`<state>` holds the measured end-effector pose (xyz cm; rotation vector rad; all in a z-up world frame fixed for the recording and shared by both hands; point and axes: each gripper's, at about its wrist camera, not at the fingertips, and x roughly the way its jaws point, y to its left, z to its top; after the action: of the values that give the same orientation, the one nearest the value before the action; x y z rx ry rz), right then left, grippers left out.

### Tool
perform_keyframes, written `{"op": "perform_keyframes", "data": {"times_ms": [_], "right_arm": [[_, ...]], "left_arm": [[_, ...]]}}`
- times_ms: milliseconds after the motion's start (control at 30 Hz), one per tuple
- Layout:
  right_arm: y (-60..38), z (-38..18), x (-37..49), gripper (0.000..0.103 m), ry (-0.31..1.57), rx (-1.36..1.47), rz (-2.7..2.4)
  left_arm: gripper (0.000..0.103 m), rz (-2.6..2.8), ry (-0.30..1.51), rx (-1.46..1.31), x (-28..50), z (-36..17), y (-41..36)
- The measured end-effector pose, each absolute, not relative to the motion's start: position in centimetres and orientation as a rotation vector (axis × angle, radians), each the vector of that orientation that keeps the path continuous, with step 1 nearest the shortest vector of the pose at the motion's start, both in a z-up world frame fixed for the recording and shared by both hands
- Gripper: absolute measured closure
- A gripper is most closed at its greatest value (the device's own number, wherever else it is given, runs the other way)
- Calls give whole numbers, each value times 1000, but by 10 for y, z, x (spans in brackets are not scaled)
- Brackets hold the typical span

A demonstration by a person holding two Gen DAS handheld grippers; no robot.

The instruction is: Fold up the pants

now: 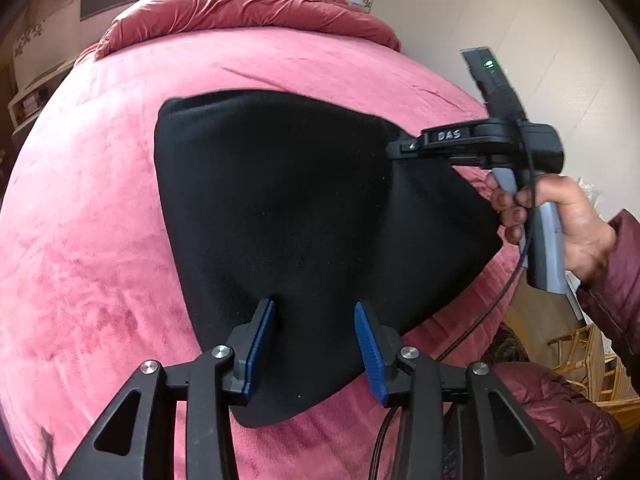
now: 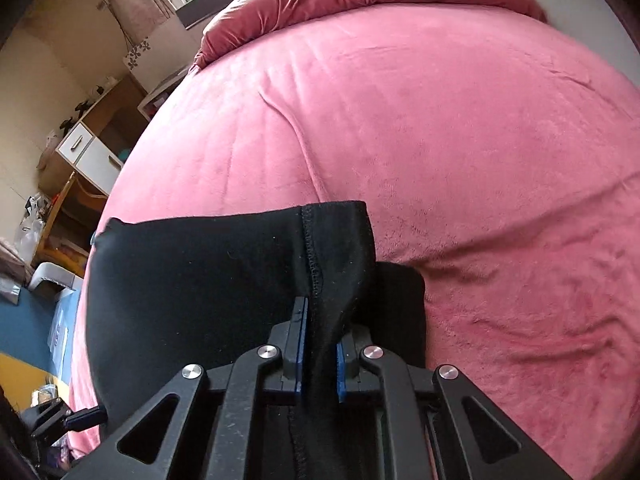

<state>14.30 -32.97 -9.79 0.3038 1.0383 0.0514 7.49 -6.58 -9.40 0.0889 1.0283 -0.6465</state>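
The black pants [image 1: 288, 208] lie on the bed [image 1: 100, 220], soft and limp. Right gripper [image 2: 320, 356] fingers pinch the seamed edge; left gripper [image 1: 316, 344] fingers stand spread. Grasp at hems.

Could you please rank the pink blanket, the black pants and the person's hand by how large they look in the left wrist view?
1. Pink blanket
2. Black pants
3. Person's hand, clearly smallest

One pair of black pants [image 1: 280, 208] lies on one pink bed [image 1: 100, 220]. Two grippers show: the left gripper [image 1: 316, 344] and the right gripper [image 2: 320, 344]. One rumpled red duvet [image 1: 248, 4] sits at the bed's far edge.
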Motion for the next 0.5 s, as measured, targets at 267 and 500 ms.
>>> {"op": "perform_keyframes", "data": {"times_ms": [267, 500], "right_arm": [[-318, -86, 140, 86, 1024, 209, 28], [-314, -65, 120, 60, 1002, 135, -2]], "left_arm": [[59, -668, 984, -21, 79, -78, -46], [52, -575, 953, -164, 134, -59, -1]]}}
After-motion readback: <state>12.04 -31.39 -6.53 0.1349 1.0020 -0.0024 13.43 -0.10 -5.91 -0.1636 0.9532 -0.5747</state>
